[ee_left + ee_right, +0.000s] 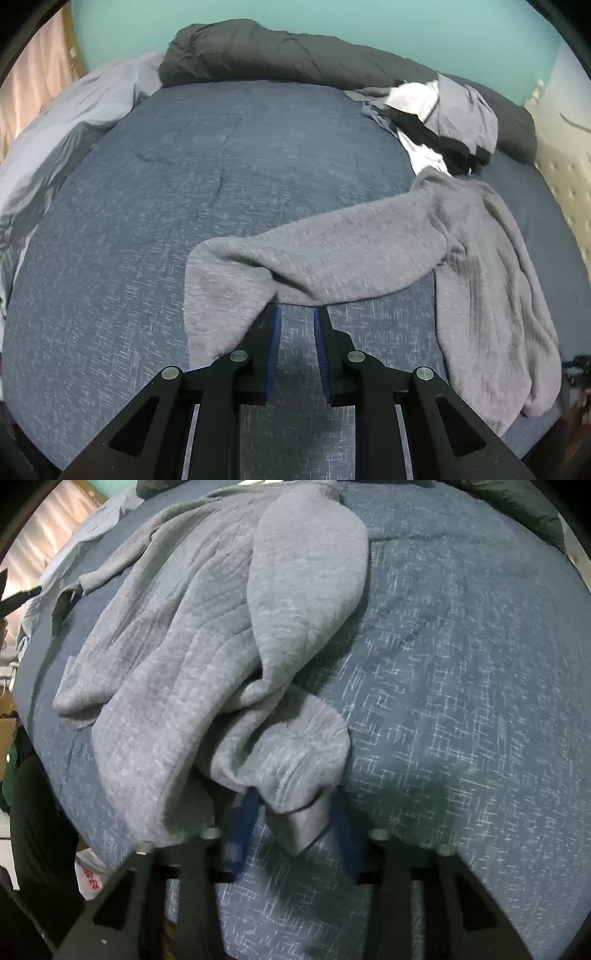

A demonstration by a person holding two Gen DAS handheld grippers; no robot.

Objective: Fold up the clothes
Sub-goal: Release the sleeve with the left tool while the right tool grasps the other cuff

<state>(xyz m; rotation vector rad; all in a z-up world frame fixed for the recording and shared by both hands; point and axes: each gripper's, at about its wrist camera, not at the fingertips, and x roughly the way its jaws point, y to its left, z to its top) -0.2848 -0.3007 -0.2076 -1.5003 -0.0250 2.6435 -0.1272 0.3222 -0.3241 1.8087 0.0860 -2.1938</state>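
Note:
A grey sweatshirt (351, 251) lies crumpled on the blue-grey bedcover (184, 166), with one sleeve stretched out towards the left. My left gripper (297, 308) is open. Its blue pads (275, 343) stand apart with bare bedcover between them, and their tips sit at the sleeve's near edge without pinching it. In the right wrist view the sweatshirt (177, 646) is bunched up, and a hemmed fold of it hangs between the blue pads (245, 819) of my right gripper (295, 797), which is shut on that fold. The fabric hides the right fingertips.
A pile of white, black and lilac clothes (443, 114) sits at the far right of the bed. Along the back lies a dark duvet (277, 51), with a pale pillow (74, 110) to its left. A white bag (88, 875) lies below the bed's near edge.

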